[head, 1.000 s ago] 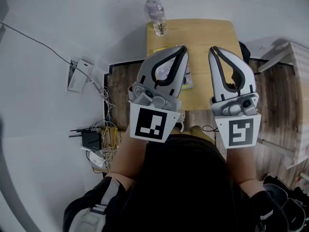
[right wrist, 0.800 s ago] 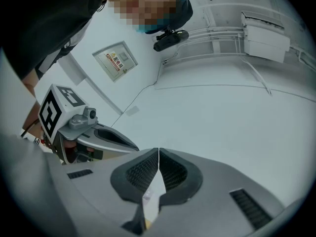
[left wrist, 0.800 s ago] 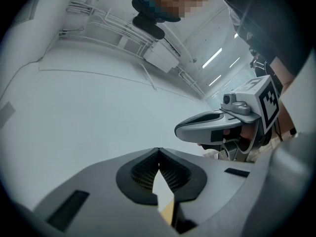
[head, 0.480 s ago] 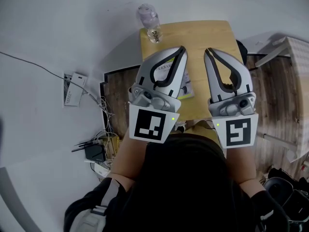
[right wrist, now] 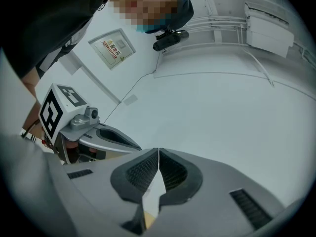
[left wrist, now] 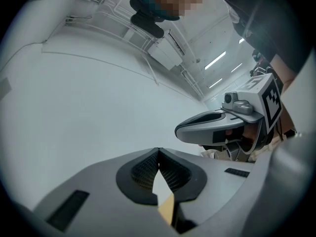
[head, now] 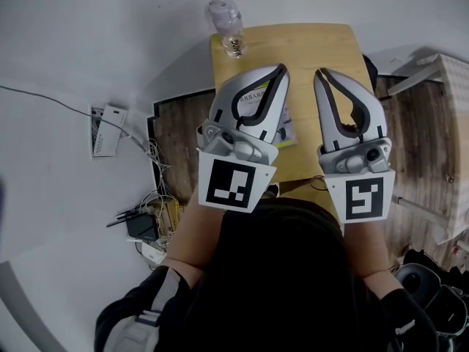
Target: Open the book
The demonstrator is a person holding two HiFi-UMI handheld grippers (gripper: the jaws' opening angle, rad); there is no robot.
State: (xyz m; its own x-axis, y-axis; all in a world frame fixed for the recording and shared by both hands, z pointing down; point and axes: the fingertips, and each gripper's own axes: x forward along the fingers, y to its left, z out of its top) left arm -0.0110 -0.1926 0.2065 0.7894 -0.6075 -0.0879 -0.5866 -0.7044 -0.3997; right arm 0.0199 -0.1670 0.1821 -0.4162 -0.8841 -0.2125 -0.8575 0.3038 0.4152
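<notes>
Both clenched, empty: grey left gripper and grey right gripper, side by side over the small light wooden table. Thin pale-covered book lies flat, closed, by the table's left edge, mostly under the left gripper. Clear plastic bottle at far left corner.

From up here I've got a small wooden table. A clear water bottle stands at its 11 o'clock corner, and a book lies around 9 o'clock.
</notes>
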